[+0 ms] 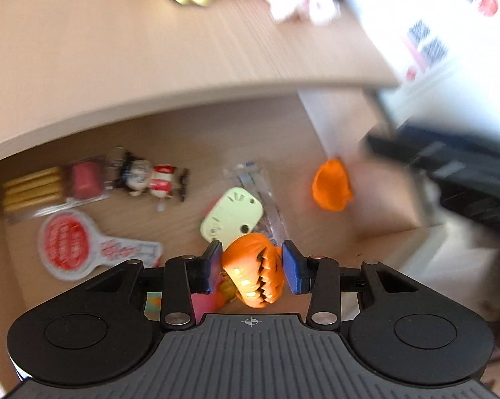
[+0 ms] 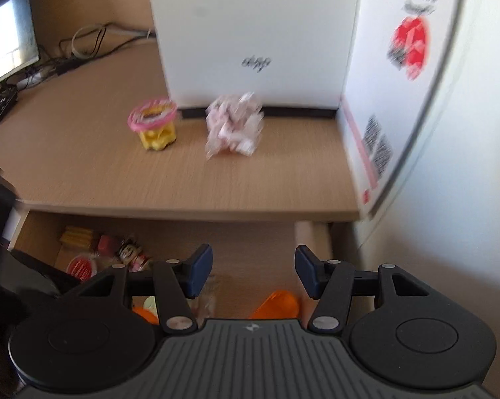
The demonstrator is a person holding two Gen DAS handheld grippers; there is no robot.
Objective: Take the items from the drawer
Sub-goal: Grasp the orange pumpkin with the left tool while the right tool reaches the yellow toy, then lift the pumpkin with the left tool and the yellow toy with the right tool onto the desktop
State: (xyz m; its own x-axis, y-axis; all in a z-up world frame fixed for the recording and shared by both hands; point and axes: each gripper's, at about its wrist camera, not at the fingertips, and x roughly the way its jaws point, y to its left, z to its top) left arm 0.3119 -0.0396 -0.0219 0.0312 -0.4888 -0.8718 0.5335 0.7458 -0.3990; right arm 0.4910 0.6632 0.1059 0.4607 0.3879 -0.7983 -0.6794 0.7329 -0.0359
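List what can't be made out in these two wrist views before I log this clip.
- Left wrist view: whether the left gripper actually clamps the orange pumpkin toy; a gap shows at the right pad.
- Left wrist view: print on the round red-and-white tag, motion-blurred.
- Right wrist view: the orange piece in the drawer, mostly hidden by the right gripper body.
- Right wrist view: what the pink-white bundle is, blurred.

Left gripper [image 1: 252, 266] apparently grips orange pumpkin toy [image 1: 253, 271].
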